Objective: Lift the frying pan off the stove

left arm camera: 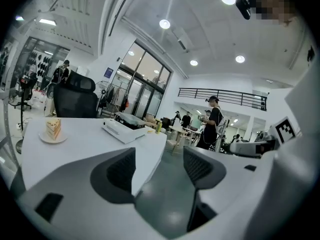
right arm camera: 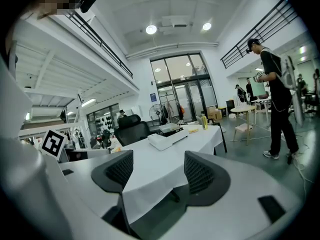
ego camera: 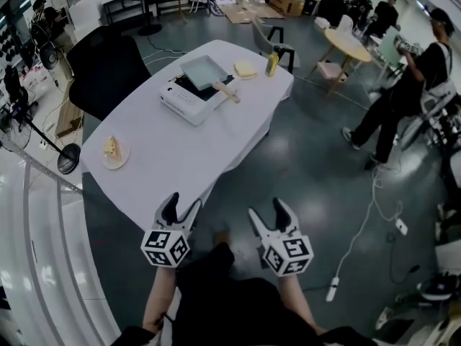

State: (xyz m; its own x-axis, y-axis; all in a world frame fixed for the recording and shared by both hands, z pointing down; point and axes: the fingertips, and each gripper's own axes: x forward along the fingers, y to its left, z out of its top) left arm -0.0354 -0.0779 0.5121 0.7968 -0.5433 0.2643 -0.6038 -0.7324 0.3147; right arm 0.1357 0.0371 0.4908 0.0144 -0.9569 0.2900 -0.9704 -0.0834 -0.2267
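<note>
A square grey frying pan (ego camera: 203, 72) with a wooden handle (ego camera: 227, 91) rests on a white portable stove (ego camera: 187, 99) at the far end of the white table (ego camera: 166, 150). The stove (left arm camera: 120, 129) with the pan on top shows small in the left gripper view, and the stove (right arm camera: 167, 138) also shows in the right gripper view. My left gripper (ego camera: 180, 210) hangs open by the table's near edge, far from the pan. My right gripper (ego camera: 268, 215) is open over the floor, off the table. Both hold nothing.
A plate with a cake slice (ego camera: 112, 150) lies at the table's left end. A yellow sponge-like piece (ego camera: 245, 69) and a bottle (ego camera: 271, 63) stand beyond the stove. A black office chair (ego camera: 104, 67) sits behind. People (ego camera: 403, 92) stand at right; cables (ego camera: 367, 215) cross the floor.
</note>
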